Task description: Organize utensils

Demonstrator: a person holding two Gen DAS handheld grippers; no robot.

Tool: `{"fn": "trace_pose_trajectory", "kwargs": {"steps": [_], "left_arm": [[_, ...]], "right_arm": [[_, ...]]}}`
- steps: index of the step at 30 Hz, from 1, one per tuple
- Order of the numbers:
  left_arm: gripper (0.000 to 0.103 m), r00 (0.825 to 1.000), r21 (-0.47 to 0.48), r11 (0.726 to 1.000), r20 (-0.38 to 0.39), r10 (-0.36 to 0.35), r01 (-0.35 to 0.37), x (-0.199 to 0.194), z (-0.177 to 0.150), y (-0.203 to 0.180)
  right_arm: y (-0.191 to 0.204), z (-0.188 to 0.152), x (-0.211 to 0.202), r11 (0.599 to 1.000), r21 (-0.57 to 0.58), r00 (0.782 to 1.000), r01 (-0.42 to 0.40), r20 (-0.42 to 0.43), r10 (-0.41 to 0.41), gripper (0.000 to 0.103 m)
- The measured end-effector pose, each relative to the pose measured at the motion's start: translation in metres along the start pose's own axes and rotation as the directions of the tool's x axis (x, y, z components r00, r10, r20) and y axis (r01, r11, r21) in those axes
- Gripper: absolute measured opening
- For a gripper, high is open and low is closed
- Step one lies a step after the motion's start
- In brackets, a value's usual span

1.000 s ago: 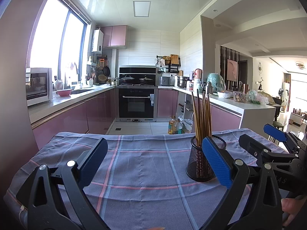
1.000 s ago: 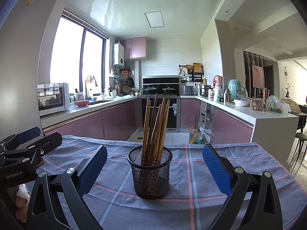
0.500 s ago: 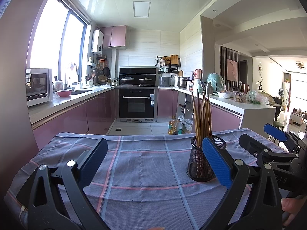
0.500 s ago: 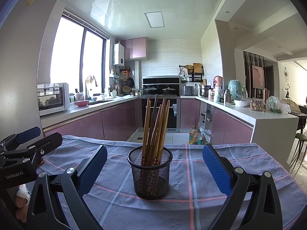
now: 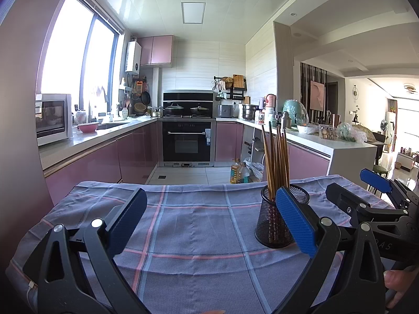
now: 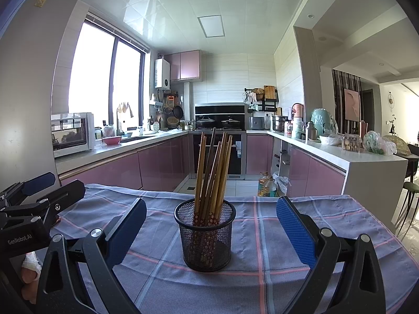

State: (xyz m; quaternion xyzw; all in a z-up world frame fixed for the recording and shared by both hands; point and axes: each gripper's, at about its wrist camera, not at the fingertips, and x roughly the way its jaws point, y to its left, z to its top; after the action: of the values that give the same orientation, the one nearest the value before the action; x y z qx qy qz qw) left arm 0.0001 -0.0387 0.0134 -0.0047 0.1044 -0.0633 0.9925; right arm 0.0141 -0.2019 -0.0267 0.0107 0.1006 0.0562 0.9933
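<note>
A black mesh holder [image 6: 205, 238] stands upright on the checked tablecloth [image 6: 275, 235], with several wooden chopsticks [image 6: 213, 175] standing in it. My right gripper [image 6: 209, 225] is open and empty, with the holder straight ahead between its blue pads. My left gripper [image 5: 209, 219] is open and empty over the cloth; the holder [image 5: 277, 219] and chopsticks [image 5: 276, 162] stand just behind its right pad [image 5: 294, 221]. The right gripper [image 5: 371, 198] shows at the right edge of the left wrist view, the left gripper [image 6: 31, 201] at the left edge of the right wrist view.
The table's far edge [image 5: 209, 183] drops to a tiled kitchen floor. Oil bottles [image 5: 239, 174] stand on the floor beyond it. Pink cabinets and worktops line both sides; an oven [image 5: 187, 141] is at the back. A stool [image 6: 408, 196] stands to the right.
</note>
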Motion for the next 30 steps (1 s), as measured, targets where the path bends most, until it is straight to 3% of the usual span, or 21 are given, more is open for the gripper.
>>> {"fn": "trace_pose_trajectory", "kwargs": {"steps": [30], "left_arm": [[0.097,1.000,-0.011,1.000,-0.009,-0.003,0.003,0.0008,-0.0015,0.0039]], "right_arm": [[-0.0038,-0.0026,-0.0016,1.000,0.006,1.000,0.002,0.004,-0.002,0.096]]}}
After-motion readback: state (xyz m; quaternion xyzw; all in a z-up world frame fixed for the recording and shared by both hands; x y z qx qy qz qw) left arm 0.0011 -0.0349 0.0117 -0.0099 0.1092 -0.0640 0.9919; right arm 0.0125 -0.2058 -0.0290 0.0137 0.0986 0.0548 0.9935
